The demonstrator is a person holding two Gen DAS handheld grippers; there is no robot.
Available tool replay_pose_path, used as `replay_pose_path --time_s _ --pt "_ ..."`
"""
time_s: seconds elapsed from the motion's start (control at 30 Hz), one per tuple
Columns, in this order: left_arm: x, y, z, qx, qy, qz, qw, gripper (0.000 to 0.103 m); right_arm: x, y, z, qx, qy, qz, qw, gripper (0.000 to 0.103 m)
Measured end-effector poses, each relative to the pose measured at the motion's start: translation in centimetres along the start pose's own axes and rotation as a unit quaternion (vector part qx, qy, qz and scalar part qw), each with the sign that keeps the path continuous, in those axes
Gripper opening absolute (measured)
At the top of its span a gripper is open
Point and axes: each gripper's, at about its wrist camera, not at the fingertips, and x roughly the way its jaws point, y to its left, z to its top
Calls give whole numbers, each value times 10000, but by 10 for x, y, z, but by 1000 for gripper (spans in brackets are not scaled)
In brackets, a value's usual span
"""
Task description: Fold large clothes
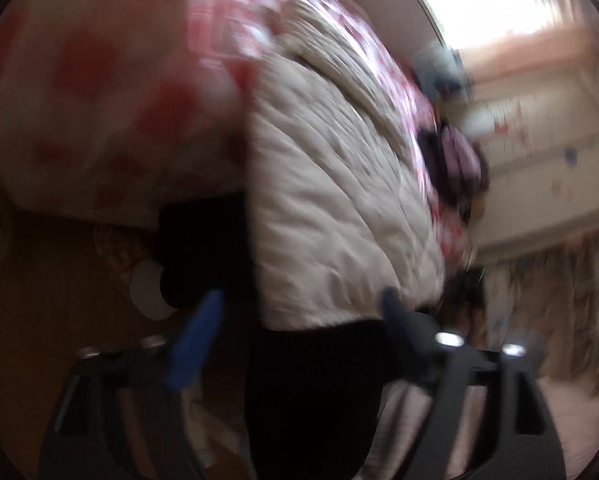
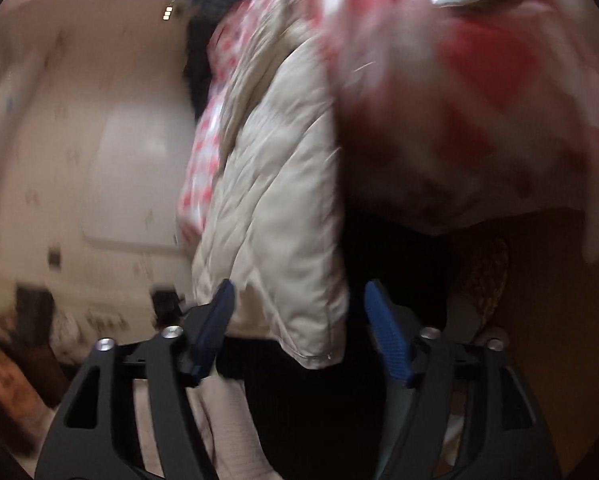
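left wrist view: the left gripper [image 1: 303,312] is released, its blue pads [image 1: 197,344] spread wide with nothing pressed between them. ahead of it a cream quilted coat [image 1: 339,208] lies on a red-and-white sheet [image 1: 99,80], its hem hanging over the edge just beyond the fingertips. everything is blurred. a dark shape [image 1: 311,392] fills the space below the hem.

right wrist view: the right gripper [image 2: 299,312] is also released, its pads [image 2: 387,336] apart. the coat [image 2: 271,216] hangs in front, its lower corner dropping between the pads without either one pressing it. the sheet [image 2: 479,100] bulges to the right, and a pale wall [image 2: 79,120] shows on the left.
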Motion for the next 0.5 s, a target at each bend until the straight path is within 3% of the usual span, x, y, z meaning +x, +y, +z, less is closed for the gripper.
replay_pose_path --time_s 0.13,0.33,0.5 --pt "-16 41 7 -477 -526 -357 9968 95 -4 -24 10 156 -199 409 9988 79" --pt "22 63 23 -778 -423 -669 9938 95 51 -27 27 83 170 876 9960 85" --pt "59 46 33 -605 -210 -1017 9927 95 91 -12 29 -84 505 1086 9928 89"
